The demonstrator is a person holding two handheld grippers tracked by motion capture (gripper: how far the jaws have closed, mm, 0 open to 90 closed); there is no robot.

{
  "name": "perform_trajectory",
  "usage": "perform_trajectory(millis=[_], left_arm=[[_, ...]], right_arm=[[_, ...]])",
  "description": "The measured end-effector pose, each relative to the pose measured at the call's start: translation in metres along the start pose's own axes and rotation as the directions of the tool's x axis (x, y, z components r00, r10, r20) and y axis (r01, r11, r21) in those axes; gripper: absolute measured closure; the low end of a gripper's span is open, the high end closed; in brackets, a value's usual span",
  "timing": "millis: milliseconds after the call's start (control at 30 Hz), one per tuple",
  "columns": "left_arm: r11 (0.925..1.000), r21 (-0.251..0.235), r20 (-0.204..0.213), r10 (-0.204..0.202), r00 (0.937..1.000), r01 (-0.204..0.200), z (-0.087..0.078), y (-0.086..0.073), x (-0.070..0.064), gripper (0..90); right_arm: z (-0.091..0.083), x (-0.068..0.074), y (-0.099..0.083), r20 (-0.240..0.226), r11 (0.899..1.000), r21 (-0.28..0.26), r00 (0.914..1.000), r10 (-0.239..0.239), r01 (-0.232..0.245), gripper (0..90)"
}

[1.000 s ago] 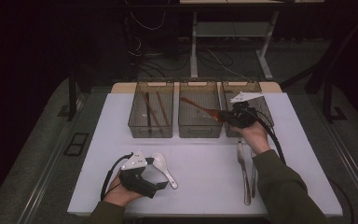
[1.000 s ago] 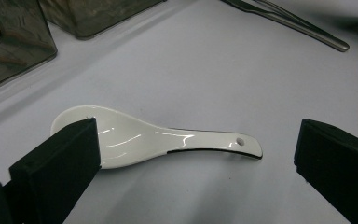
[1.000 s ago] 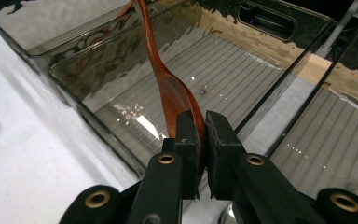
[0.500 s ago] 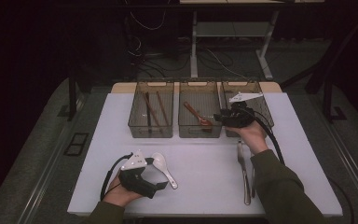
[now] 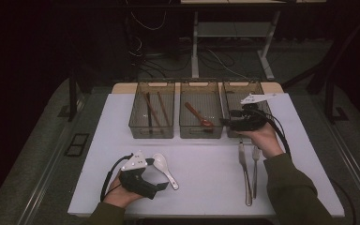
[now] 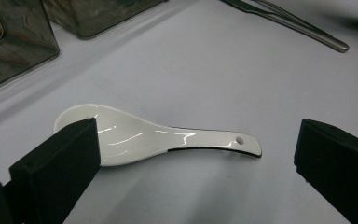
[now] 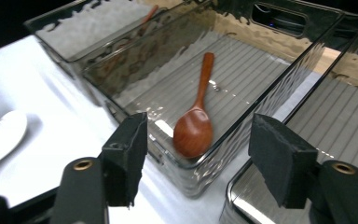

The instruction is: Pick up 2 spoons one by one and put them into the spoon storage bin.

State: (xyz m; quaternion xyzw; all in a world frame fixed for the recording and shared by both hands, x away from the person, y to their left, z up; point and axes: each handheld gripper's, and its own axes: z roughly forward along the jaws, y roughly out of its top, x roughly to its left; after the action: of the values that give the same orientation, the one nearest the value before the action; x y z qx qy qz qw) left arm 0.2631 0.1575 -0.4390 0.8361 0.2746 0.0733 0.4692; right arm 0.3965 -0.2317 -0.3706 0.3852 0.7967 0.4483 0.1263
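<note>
Wooden spoon (image 5: 199, 116) flat, bowl toward person.

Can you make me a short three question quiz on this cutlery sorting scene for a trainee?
1. True or false: the wooden spoon lies inside the middle bin.
2. What lies on the table between the open jaws of the left tongs?
A. a knife
B. the white spoon
C. chopsticks
3. Which bin holds nothing as far as the high view shows: left bin, middle or right bin?

Key:
1. True.
2. B.
3. The right bin, beside which the right tongs hang open with nothing between the jaws.
</note>
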Motion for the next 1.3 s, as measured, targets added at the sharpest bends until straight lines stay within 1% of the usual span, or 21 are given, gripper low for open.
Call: perform_trajectory(millis=[67,100,133,167,233,333,433,500,667,800,867,933,967,1000,1033,1133,1300], left_arm=[[1.0000,0.002,-0.002,0.001,1.0000,-0.001,0.000,0.000,0.000,0.0],[1.0000,0.001,-0.003,0.000,1.0000,0.000,0.000,0.000,0.000,0.0],[1.0000,0.000,-0.002,-0.001,1.0000,0.001,0.000,0.000,0.000,0.0],[1.0000,0.001,-0.003,0.000,1.0000,0.000,0.000,0.000,0.000,0.0],[1.0000,0.001,-0.004,-0.001,1.0000,0.001,0.000,0.000,0.000,0.0],[1.0000,0.004,-0.007,0.003,1.0000,-0.003,-0.001,0.000,-0.001,0.0],[1.0000,0.006,-0.010,0.006,0.9999,-0.006,-0.001,0.001,-0.001,0.0],[0.9999,0.009,-0.013,0.007,0.9999,-0.007,-0.001,0.001,-0.002,0.0],[0.9999,0.011,-0.011,0.010,0.9999,-0.009,-0.002,0.001,-0.002,3.0],[0.9998,0.016,-0.017,0.009,0.9998,-0.008,-0.003,0.001,-0.002,5.3],[0.9997,0.023,-0.025,0.007,0.9997,-0.007,-0.004,0.001,-0.002,6.5],[0.9996,0.027,-0.046,0.004,0.9989,-0.003,-0.005,0.001,-0.001,10.4],[0.9997,0.026,-0.052,0.002,0.9986,-0.001,-0.006,0.001,-0.001,13.5],[0.9997,0.023,-0.054,-0.007,0.9985,0.008,-0.006,0.001,0.000,14.2],[0.9997,0.024,-0.052,-0.010,0.9986,0.011,-0.007,0.001,0.000,15.5],[0.9994,0.033,-0.055,-0.011,0.9984,0.012,-0.009,0.001,0.000,22.0],[0.9991,0.040,-0.043,-0.010,0.9990,0.012,-0.011,0.002,-0.002,37.4]], right_arm=[[-0.003,0.000,-0.003,-0.011,1.000,0.001,0.9999,-0.002,0.002,33.1],[-0.005,-0.001,-0.004,-0.006,1.000,-0.002,0.9999,-0.013,0.013,32.2],[-0.006,0.001,-0.005,-0.003,1.000,0.004,0.9999,-0.014,0.014,30.9],[-0.008,0.001,-0.007,0.001,1.000,0.012,0.9997,-0.026,0.026,30.6],[-0.010,0.004,-0.010,-0.005,0.999,0.024,0.9988,-0.048,0.048,28.6],[-0.016,0.007,-0.016,-0.006,0.998,0.019,0.9981,-0.062,0.062,25.3],[-0.021,0.010,-0.024,-0.010,0.998,0.006,0.9981,-0.060,0.061,21.6],[-0.025,0.011,-0.030,-0.009,0.998,0.011,0.9984,-0.056,0.056,19.7],[-0.032,0.010,-0.042,0.003,1.000,0.004,0.9995,-0.030,0.030,17.7],[-0.038,0.010,-0.052,0.005,1.000,-0.003,0.9997,-0.024,0.024,16.0],[-0.042,0.010,-0.058,0.001,1.000,-0.007,1.0000,-0.010,0.010,15.8],[-0.045,0.009,-0.064,0.001,1.000,-0.013,1.0000,-0.002,0.002,15.8],[-0.046,0.009,-0.068,0.001,1.000,-0.014,1.0000,0.000,0.000,15.8],[-0.048,0.009,-0.071,0.004,1.000,-0.015,1.0000,-0.001,0.001,15.8],[-0.050,0.010,-0.074,0.008,1.000,-0.020,1.0000,-0.002,0.002,15.8],[-0.055,0.009,-0.083,0.002,0.999,-0.032,0.9999,0.011,-0.011,15.8],[-0.063,0.010,-0.096,-0.005,0.999,-0.032,1.0000,0.003,-0.004,15.8]])
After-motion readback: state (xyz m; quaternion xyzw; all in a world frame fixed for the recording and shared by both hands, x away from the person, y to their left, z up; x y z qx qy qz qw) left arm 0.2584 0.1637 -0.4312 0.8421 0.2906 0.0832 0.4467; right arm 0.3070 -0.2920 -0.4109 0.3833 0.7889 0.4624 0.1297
